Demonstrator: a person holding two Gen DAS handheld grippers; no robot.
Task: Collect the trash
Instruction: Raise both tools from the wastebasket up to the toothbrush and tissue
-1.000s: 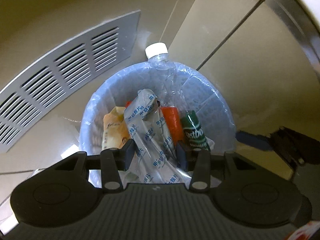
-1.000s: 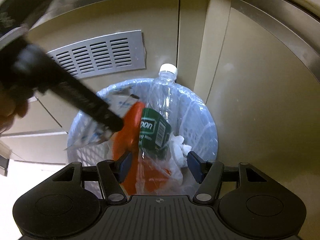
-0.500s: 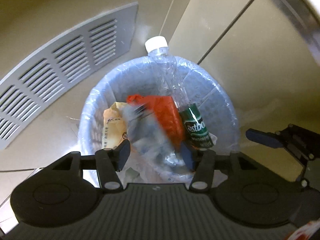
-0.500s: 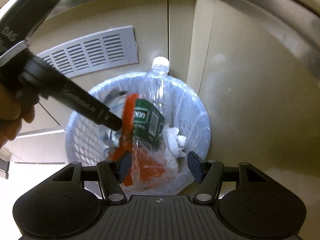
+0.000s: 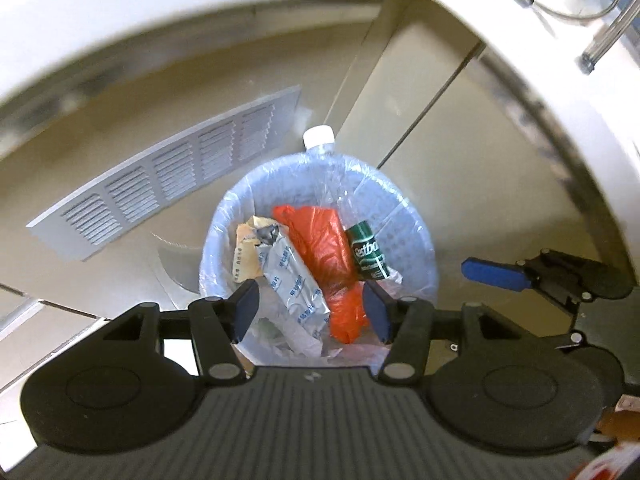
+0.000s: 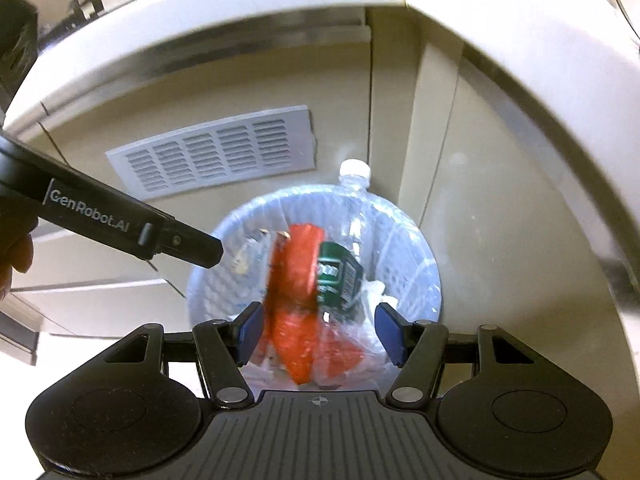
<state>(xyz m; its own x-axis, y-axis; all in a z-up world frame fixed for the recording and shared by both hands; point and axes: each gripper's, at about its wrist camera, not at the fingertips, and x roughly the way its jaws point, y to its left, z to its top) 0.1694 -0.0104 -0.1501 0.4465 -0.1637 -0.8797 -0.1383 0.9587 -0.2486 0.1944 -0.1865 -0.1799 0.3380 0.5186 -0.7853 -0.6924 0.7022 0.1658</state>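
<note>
The round pale-blue mesh waste basket lined with a clear plastic bag (image 5: 416,240) sits on the floor below both of us, holding a silver printed pouch (image 5: 294,284), a crumpled orange plastic bag (image 5: 324,244) and a green-labelled clear bottle (image 5: 368,256) whose long axis leans up to its white cap at the far rim. We see our left gripper (image 5: 312,310) spread and empty directly above the basket's near rim. Our right gripper (image 6: 320,334) hangs likewise, spread and empty, so we judge neither arm nearer; any further trash must lie elsewhere.
</note>
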